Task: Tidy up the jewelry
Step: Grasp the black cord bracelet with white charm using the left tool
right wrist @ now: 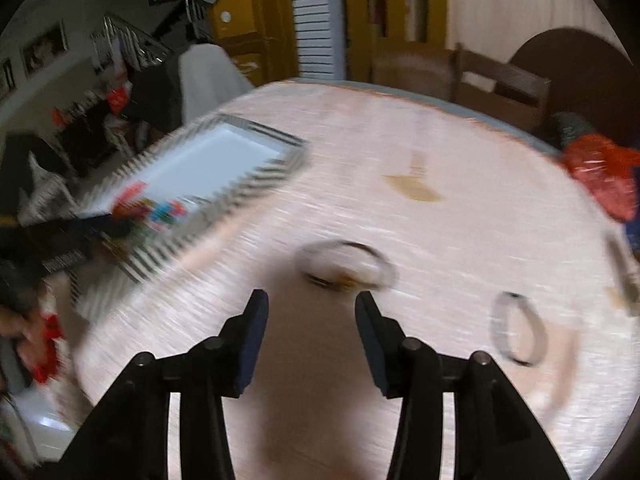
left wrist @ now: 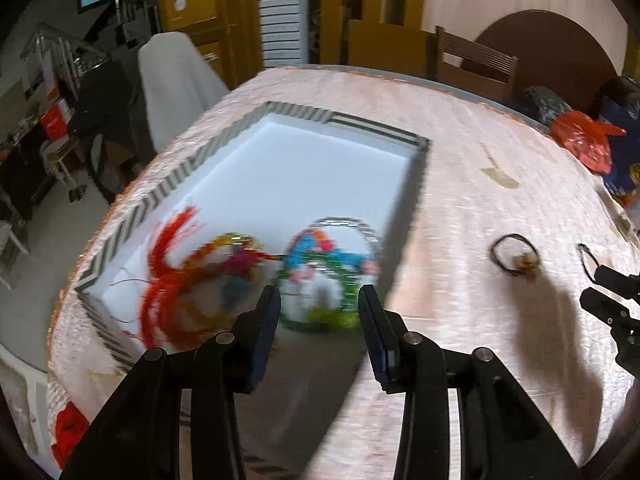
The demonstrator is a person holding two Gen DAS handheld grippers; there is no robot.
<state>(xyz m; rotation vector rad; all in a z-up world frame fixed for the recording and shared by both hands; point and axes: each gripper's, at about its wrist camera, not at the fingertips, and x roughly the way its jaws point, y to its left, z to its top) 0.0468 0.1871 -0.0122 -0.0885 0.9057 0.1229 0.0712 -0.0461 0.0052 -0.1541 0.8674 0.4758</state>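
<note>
1. A lived-in home, seemingly a dining room: a round bench (left wrist: 460, 200) under a pinkish cloth, with wooden chairs (left wrist: 476, 62) drawn up to it.
2. A staircase railing (right wrist: 132, 46), framed pictures (right wrist: 44, 50) and a yellow wooden door (left wrist: 200, 4) stand behind.

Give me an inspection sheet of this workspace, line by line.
Surface: round table under a pale pink woven cloth, tan stain.
Job's things: striped-rim white tray holding blurred colourful beaded and red-tasselled jewelry; dark thin bangle with a gold charm and dark plain ring bangle on the cloth outside the tray.
Clutter: red plastic bag at the far edge.
Grippers: left tongs open, empty, over the tray; right tongs open, empty, near the charm bangle.
Cables: nothing seen.
Surroundings: wooden chairs, cloth-draped chair.
</note>
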